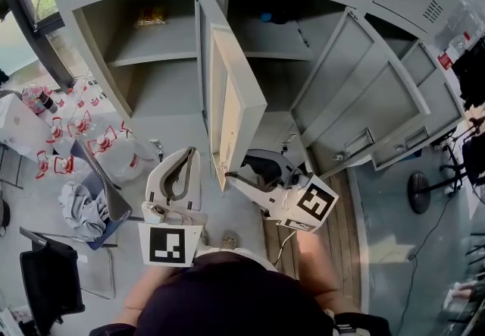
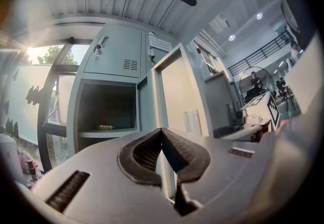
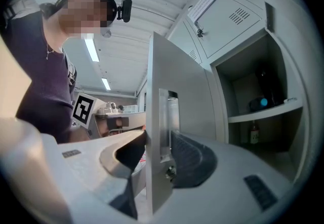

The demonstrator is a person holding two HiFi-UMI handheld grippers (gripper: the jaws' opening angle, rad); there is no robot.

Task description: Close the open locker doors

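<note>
Right gripper (image 3: 159,139) clamped on the free edge of middle locker door (image 3: 177,81) at its latch plate (image 3: 168,117), left gripper (image 2: 162,130) closed empty just beside that door; looks like stiff sheet steel, should swing light, edge grip suits

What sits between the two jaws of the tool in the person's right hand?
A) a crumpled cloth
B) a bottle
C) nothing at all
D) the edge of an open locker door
D: in the right gripper view, the right gripper has the edge of the open locker door between its jaws, with one pad on each side of it.
</note>
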